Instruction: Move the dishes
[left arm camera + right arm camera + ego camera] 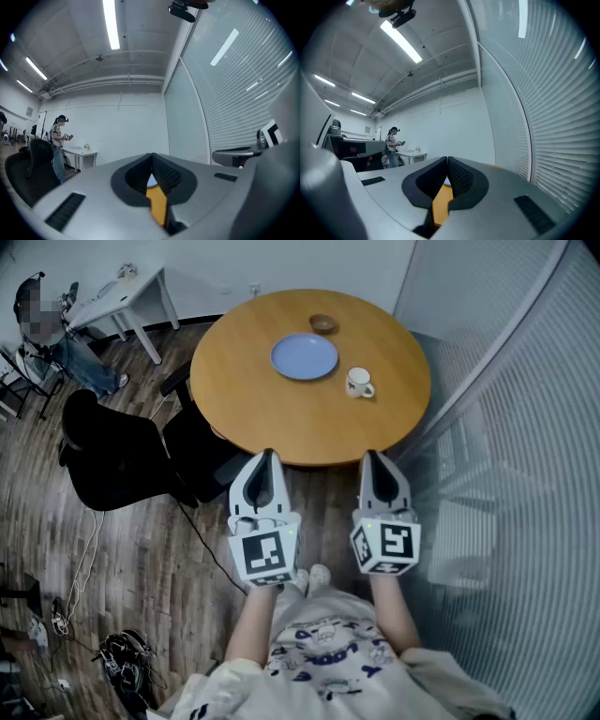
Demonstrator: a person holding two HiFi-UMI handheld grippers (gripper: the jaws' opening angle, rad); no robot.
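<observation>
I'm seeing bright ceiling strip lights lighting everything evenly, while both gripper views are bowing hard and darkening at their edges.

Wood floor, white wall, seemingly slatted blinds
</observation>
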